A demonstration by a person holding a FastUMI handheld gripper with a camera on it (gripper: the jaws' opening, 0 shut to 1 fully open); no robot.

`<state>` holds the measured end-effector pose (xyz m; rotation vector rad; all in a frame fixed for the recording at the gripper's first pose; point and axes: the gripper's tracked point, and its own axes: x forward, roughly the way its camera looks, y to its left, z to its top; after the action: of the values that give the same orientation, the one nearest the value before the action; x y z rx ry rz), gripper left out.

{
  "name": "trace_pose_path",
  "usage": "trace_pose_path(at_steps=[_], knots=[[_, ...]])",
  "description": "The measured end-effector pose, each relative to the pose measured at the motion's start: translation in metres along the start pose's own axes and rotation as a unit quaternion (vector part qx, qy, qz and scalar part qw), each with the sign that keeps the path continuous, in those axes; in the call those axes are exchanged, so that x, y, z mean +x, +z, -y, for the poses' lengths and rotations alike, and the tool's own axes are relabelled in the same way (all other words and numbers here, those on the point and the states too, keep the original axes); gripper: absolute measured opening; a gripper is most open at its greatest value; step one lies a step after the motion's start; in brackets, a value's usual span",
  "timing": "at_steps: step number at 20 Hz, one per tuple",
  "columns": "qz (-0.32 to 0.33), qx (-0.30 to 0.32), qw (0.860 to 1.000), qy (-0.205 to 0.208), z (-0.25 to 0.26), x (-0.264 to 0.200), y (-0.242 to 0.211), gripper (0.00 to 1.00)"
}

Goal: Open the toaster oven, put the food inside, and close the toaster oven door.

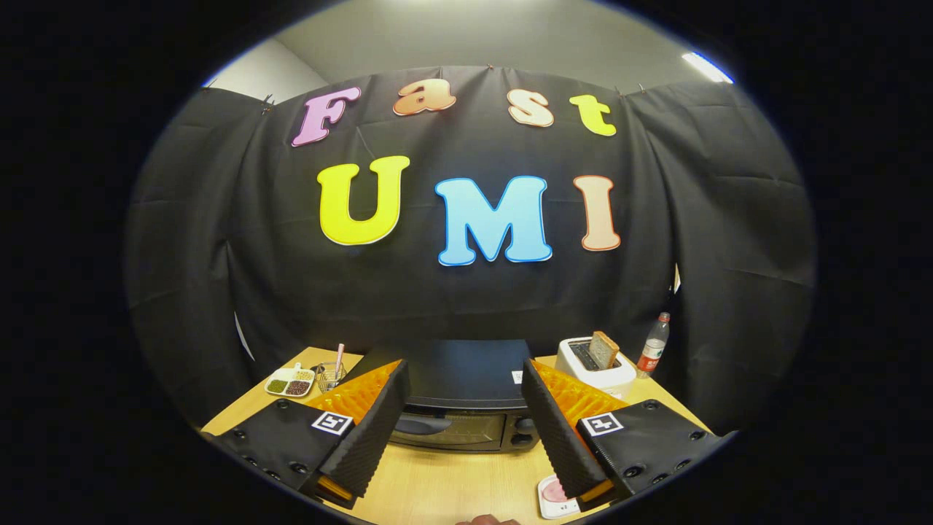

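A black toaster oven (455, 397) stands on the wooden table just beyond my fingers, its glass door shut and the handle across the top of the door. My gripper (463, 430) is open, held above the table in front of the oven, with nothing between its fingers. A small white plate (552, 498) with a pink piece of food lies on the table under the right finger, partly hidden by it.
A white pop-up toaster (594, 362) with a slice of bread stands right of the oven, a plastic bottle (654, 344) beside it. Left of the oven are a divided dish of grains (289, 381) and a glass with a straw (332, 373). A fingertip (487, 520) shows at the near table edge.
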<state>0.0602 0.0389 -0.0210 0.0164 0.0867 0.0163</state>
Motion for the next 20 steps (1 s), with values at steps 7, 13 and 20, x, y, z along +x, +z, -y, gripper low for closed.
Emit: trace_pose_path(at_steps=[7, 13, 20], knots=[[-0.031, 0.007, 0.999, 0.005, -0.027, 0.040, -0.023, 0.98], [-0.061, 0.006, 0.998, -0.005, -0.041, 0.078, -0.057, 0.98], [-0.092, -0.012, 0.996, -0.004, -0.055, 0.111, -0.108, 0.98]])
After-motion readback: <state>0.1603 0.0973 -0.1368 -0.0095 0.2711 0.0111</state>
